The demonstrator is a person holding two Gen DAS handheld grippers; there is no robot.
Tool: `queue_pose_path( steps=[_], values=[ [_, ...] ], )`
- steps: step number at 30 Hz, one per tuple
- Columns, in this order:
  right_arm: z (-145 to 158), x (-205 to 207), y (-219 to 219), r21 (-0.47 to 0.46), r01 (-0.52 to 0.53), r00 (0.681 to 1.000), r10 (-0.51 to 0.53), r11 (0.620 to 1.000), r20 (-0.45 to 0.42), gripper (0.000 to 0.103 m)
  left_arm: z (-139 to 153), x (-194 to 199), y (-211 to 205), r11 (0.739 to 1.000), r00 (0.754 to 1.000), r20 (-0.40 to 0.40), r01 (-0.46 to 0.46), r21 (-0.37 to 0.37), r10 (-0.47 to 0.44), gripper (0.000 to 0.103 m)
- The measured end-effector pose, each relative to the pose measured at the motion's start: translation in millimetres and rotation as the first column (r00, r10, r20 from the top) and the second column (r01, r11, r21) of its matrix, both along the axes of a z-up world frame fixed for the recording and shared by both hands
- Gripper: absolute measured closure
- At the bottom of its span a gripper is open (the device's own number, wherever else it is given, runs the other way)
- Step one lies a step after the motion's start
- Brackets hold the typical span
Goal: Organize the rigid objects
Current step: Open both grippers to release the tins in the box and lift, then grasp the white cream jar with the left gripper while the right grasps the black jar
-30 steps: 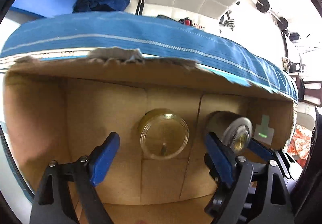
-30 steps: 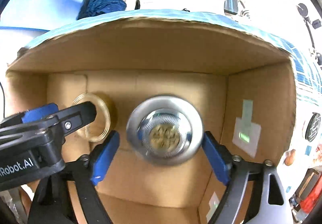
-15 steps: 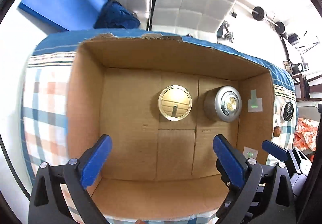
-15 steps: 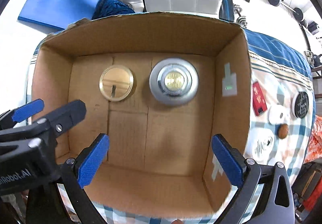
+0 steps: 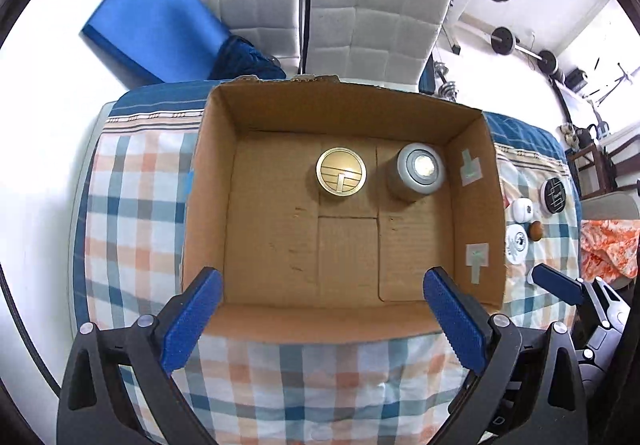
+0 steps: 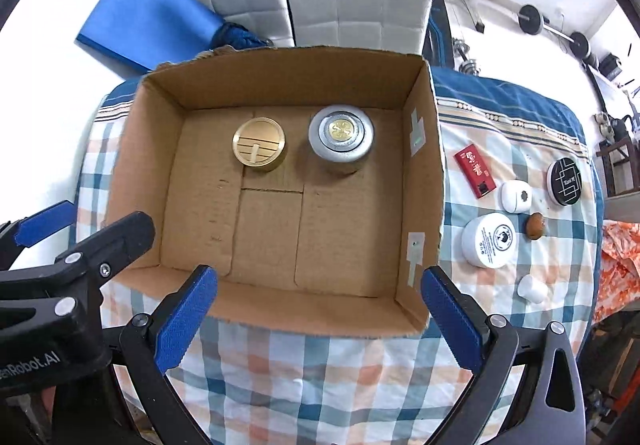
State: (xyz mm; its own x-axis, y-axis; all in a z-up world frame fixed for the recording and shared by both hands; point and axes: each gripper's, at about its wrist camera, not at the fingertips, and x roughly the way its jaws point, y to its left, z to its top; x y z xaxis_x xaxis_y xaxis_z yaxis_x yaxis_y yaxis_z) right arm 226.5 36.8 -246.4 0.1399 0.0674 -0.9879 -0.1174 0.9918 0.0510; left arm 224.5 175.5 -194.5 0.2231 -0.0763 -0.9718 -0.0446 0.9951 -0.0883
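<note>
our left gripper (image 5: 322,319) and right gripper (image 6: 318,319) hang wide and empty above the cardboard box (image 6: 424,173). inside, the gold tin (image 6: 259,148) and silver tin (image 6: 341,139) sit side by side. next we'd clear the box wall toward the white jar (image 6: 489,240) and red packet (image 6: 475,174) on the checked cloth (image 6: 320,373).

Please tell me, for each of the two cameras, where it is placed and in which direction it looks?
Left wrist view: on the left tool, looking steeply down into the cardboard box; its own open blue pads frame the bottom, and the right tool shows at the right edge.
Right wrist view: on the right tool, looking down at the box and the small items on the checked cloth; the left tool enters from the left.
Both share the box, the gold tin and the silver tin.
</note>
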Motion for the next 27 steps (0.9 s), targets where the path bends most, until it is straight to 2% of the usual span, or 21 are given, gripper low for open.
queue_pose_path(
  steps=[8, 12, 15, 19, 22, 27],
  values=[
    [24.9, -27.5, -25.4, 0.068, -0.008, 1.000, 0.007, 0.998, 0.013, 0.000, 28.1, -23.7, -19.3, 1.000, 0.999, 0.037, -0.013, -0.011, 0.013, 0.000],
    [32.0, -33.0, -61.0, 0.092, 0.032, 0.999, -0.033, 0.995, 0.008, 0.000, 36.1, -26.6, -53.6, 0.999, 0.999, 0.041, 0.027, -0.023, -0.026, 0.000],
    [36.4, -34.2, -103.8, 0.084, 0.088, 0.996, -0.089, 0.993, 0.003, 0.000, 38.0, -23.7, -91.0, 0.997, 0.997, 0.055, 0.060, -0.044, -0.057, 0.000],
    [36.5, -33.8, -175.1, 0.028, 0.182, 0.983, -0.181, 0.983, -0.004, 0.000, 25.8, -10.0, -156.9, 0.986, 0.990, 0.033, 0.139, -0.088, -0.137, 0.000],
    [29.6, -33.3, -230.8, -0.004, 0.258, 0.966, -0.258, 0.966, -0.017, 0.000, 6.5, 1.8, -205.8, 0.975, 0.979, 0.001, 0.203, -0.090, -0.204, 0.000],
    [-1.4, -21.1, -310.4, -0.058, 0.350, 0.934, -0.353, 0.935, -0.059, 0.000, -33.3, 24.6, -267.8, 0.968, 0.969, -0.070, 0.231, -0.101, -0.238, 0.000]
  ],
)
